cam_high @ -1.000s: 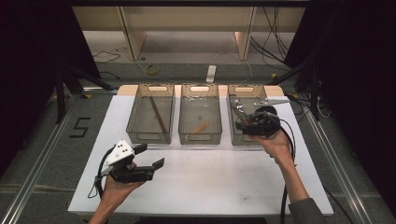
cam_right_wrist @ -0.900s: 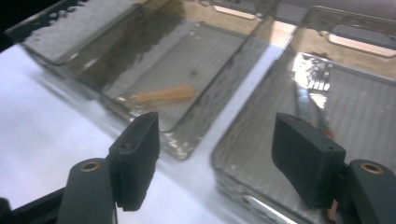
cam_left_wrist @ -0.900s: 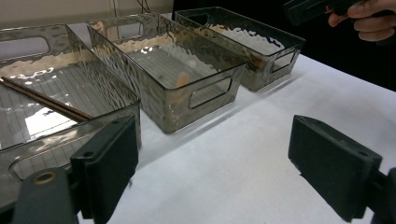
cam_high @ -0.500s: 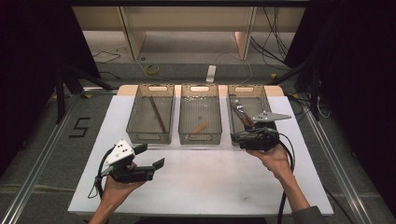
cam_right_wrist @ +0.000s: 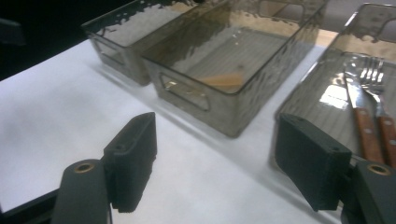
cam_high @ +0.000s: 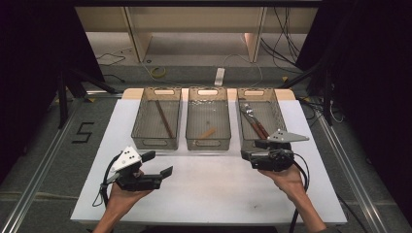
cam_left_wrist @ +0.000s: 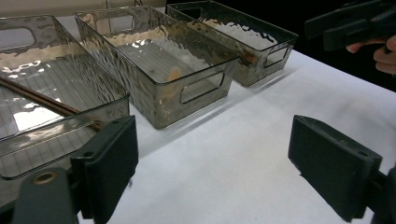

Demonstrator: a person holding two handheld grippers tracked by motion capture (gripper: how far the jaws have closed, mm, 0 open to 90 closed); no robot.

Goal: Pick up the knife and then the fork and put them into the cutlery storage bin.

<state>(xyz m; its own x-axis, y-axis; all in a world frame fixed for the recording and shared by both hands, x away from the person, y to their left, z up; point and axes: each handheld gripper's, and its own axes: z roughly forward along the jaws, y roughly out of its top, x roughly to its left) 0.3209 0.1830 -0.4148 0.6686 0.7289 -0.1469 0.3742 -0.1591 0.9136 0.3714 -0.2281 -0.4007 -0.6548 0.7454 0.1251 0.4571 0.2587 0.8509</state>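
We hold both tools empty over the white table (cam_high: 209, 194): left gripper (cam_high: 163, 165) and right gripper (cam_high: 250, 149) spread wide, cutlery sorted in bins.

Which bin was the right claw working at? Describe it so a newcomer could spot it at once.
On the white table three clear bins stand in a row at the far edge. Take the right bin, just beyond the right claw. It alone holds a fork and knife with wooden handles; the others each hold one wooden piece.
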